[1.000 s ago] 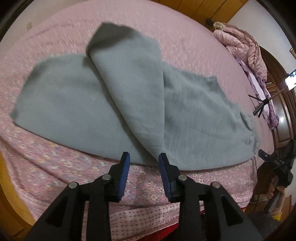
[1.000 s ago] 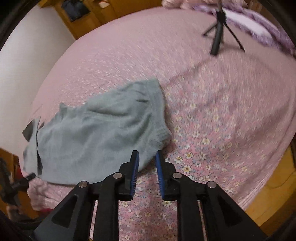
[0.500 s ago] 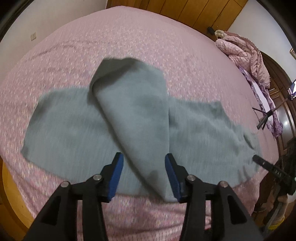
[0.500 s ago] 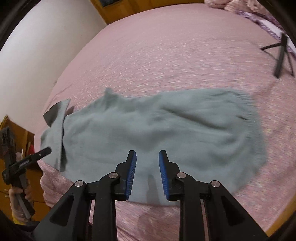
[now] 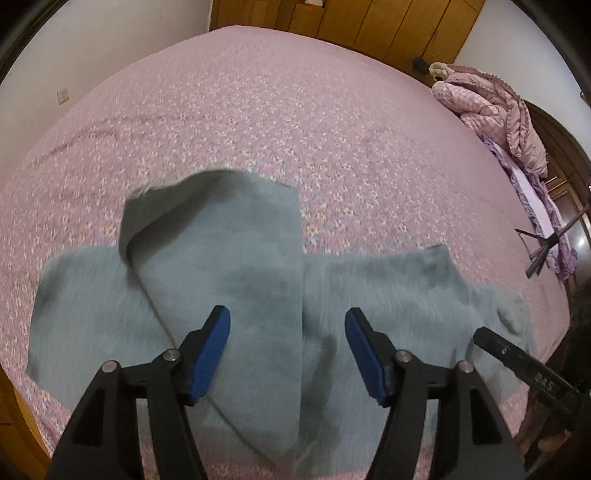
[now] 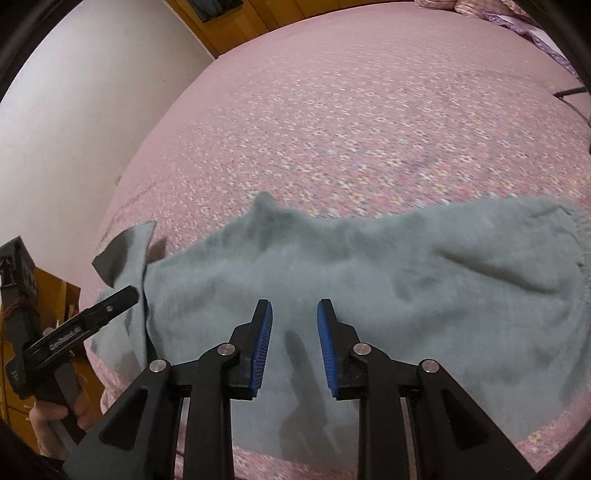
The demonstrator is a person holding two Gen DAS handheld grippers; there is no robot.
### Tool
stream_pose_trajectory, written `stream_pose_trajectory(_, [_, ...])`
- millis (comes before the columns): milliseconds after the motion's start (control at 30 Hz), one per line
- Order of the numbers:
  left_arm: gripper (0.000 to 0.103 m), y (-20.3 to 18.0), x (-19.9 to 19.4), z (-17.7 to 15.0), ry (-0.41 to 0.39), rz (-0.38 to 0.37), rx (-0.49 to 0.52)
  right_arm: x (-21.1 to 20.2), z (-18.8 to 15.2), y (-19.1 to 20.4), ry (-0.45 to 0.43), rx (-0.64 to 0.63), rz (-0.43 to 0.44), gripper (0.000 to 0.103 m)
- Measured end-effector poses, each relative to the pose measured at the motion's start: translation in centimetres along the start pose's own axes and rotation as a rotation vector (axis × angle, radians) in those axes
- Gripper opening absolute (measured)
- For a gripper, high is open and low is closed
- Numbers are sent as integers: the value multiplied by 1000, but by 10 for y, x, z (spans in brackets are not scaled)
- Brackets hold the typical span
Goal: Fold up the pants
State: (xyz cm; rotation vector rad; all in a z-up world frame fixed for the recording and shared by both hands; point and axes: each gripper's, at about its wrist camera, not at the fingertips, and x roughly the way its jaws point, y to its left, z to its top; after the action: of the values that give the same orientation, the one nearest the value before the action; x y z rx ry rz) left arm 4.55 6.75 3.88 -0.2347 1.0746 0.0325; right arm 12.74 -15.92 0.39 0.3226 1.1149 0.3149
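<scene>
Grey pants [image 5: 388, 295] lie spread across a pink floral bedspread [image 5: 295, 110]. One leg [image 5: 229, 243] is folded up over the other, its hem curling at the far end. My left gripper [image 5: 286, 314] hovers above that folded leg, its jaws opening with nothing between the blue pads. My right gripper [image 6: 294, 304] hangs over the middle of the pants [image 6: 406, 277] with a narrow gap and nothing in it. The waistband [image 6: 569, 236] lies at the right. Each view shows the other gripper at its edge: the right one [image 5: 517, 354] and the left one [image 6: 92, 317], held by a hand.
A bunched pink quilt [image 5: 495, 110] lies at the bed's far right, with a tripod [image 5: 543, 247] below it. Wooden wardrobe panels [image 5: 369, 22] and a white wall [image 6: 74, 110] border the bed. The wooden bed edge [image 5: 22, 417] shows at the near left.
The left jaws have spread much wider and moved forward over the folded leg. The right gripper has swung from the waistband end to above the middle of the pants.
</scene>
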Motion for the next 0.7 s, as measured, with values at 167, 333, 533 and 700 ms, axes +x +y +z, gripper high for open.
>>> stream_pose_trajectory(167, [69,-8,17,16,-19,38,18,10,3,13,11,-16,18,26])
stream_pose_trajectory(333, [69,-12,36,31,-43,163,40,18,-1,17,35,-30,31,27])
stream_pose_trajectory(533, [14,3,38,34,-72,147,11,23,-4,16,47,-22,45,26])
stream_pose_trajectory(700, [5,33,8,29,-135,56,-74,20,-5,15,44,-23,54,26])
